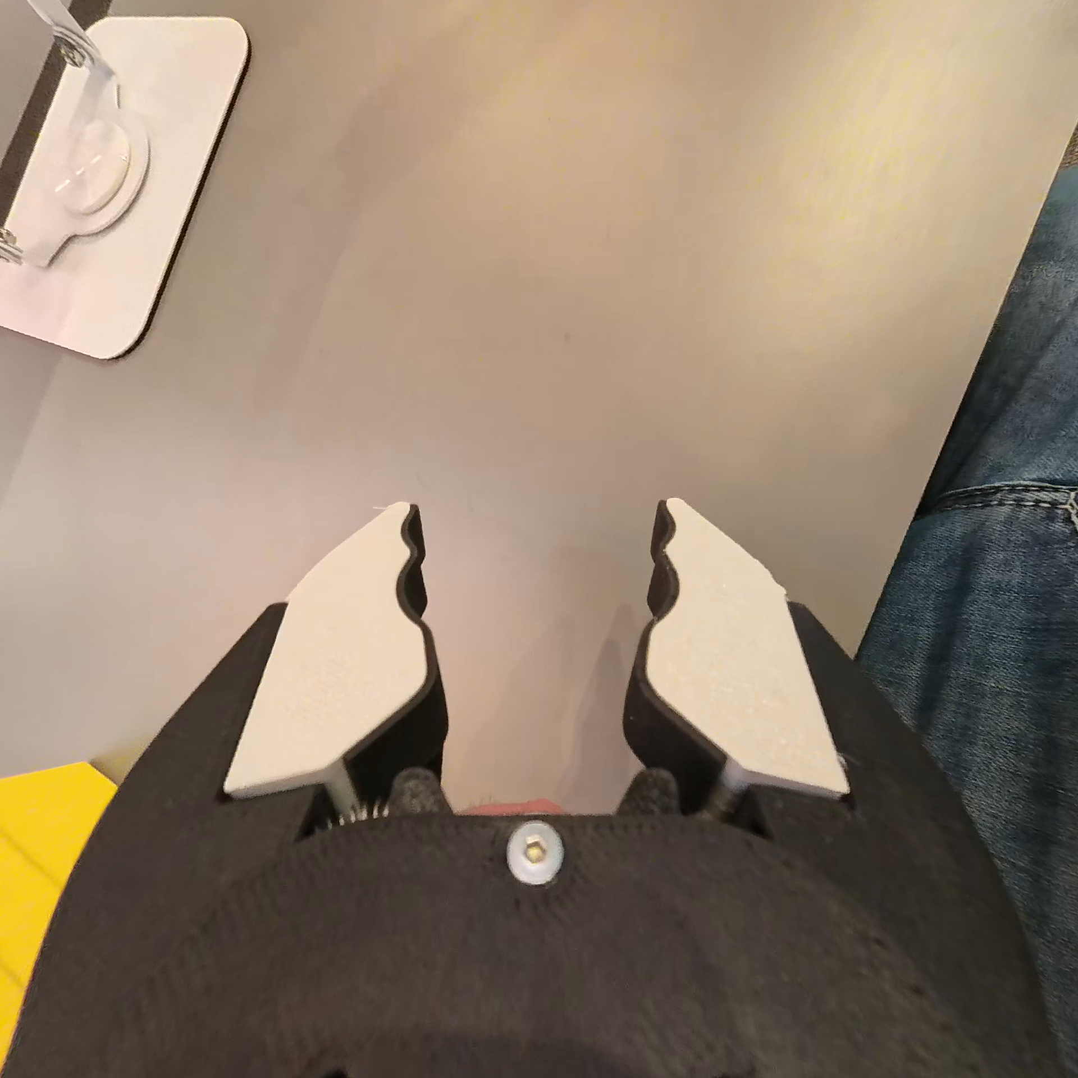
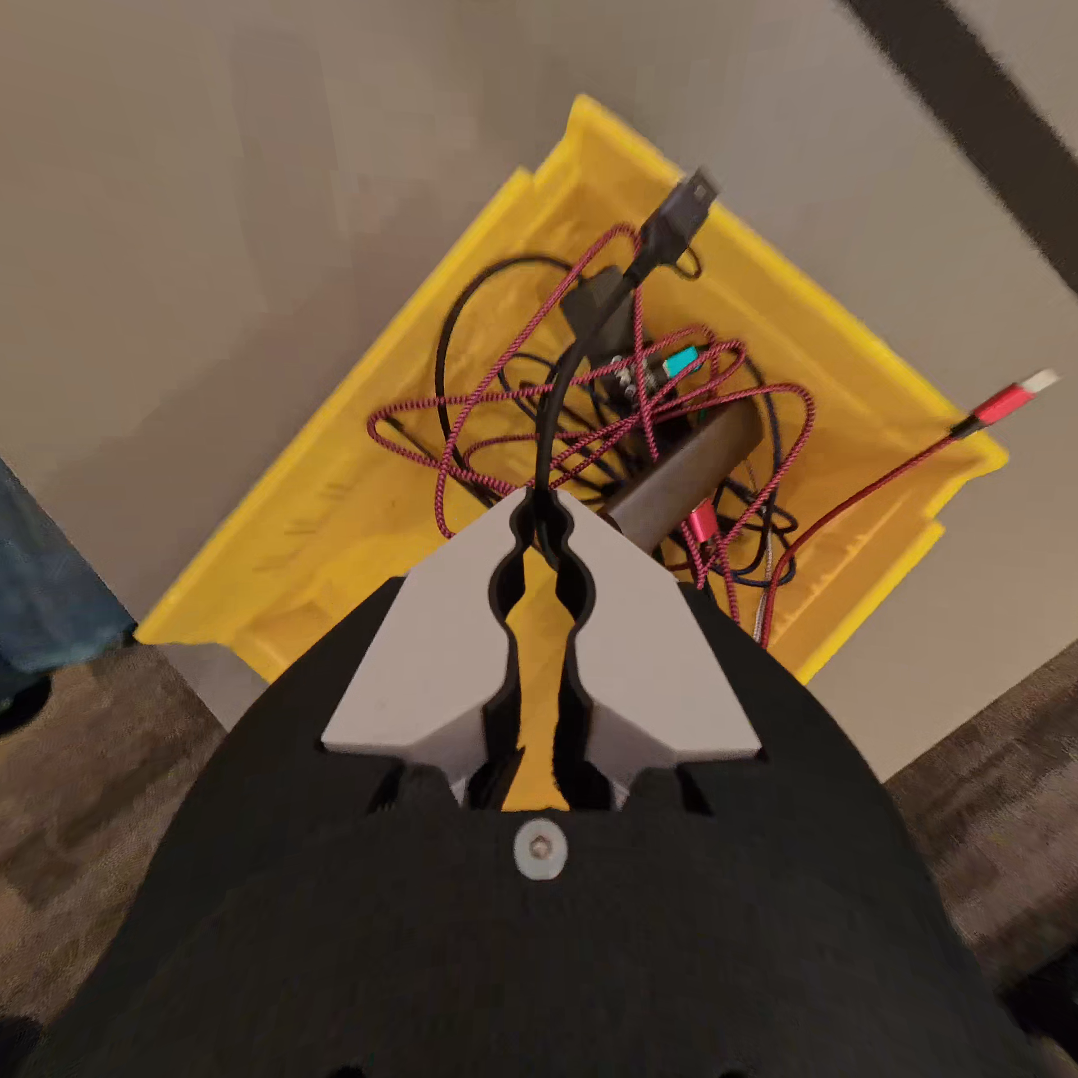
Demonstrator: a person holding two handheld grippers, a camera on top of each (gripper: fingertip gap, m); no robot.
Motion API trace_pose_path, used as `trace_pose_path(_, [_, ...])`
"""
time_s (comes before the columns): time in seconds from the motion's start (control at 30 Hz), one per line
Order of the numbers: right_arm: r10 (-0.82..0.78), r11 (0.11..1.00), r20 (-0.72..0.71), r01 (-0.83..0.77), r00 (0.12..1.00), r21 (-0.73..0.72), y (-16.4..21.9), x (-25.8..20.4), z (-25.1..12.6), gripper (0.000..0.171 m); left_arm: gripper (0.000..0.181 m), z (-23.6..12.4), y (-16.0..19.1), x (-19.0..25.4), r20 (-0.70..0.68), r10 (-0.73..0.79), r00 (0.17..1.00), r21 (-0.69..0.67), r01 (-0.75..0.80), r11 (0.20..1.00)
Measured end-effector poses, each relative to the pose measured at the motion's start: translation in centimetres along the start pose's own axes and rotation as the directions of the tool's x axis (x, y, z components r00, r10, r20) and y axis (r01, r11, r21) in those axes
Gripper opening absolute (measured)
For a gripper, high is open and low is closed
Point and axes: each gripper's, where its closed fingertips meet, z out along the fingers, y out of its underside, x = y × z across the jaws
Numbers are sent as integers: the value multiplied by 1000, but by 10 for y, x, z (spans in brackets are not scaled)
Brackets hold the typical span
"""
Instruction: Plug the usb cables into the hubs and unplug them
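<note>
In the right wrist view my right gripper (image 2: 542,513) is shut on a black USB cable (image 2: 551,408) and holds it above a yellow bin (image 2: 326,507). The cable rises from the fingertips and ends in a black USB plug (image 2: 676,224) that sticks up over the bin's far rim. A tangle of red-and-black braided cables (image 2: 501,420), a grey hub (image 2: 688,472) and a red USB plug (image 2: 1006,399) lie in the bin. In the left wrist view my left gripper (image 1: 539,525) is open and empty above the bare grey table (image 1: 525,291).
A white stand base (image 1: 128,192) with a clear arm stands at the table's far left. A corner of the yellow bin (image 1: 41,846) shows at lower left. A person's jeans-clad leg (image 1: 991,525) is beyond the table's right edge. Carpet (image 2: 87,758) lies below the table.
</note>
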Motion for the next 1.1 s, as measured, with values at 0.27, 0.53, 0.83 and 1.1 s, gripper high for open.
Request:
trace_pose_path(0.27, [-100,891,25,101,995,-442,13,-10,69,0,75,4,-1,4,18,34,999,-31,-33,999])
trace_pose_path(0.53, [95,794,127,1,987,-608,31,-12,110,1,75,3,1,6,13,39,999,-36,-38,999])
trace_pose_path(0.83, [25,932,30,-12,999,-362,-20,-11,65,50,76,-8,-3,-3,35,15,999,2,-15,1000])
trace_pose_path(1.1, [19,981,-238,-64,971,-184,-23,21,-9,57,112,-54,-24,-49,227,-91,970,126,63,990])
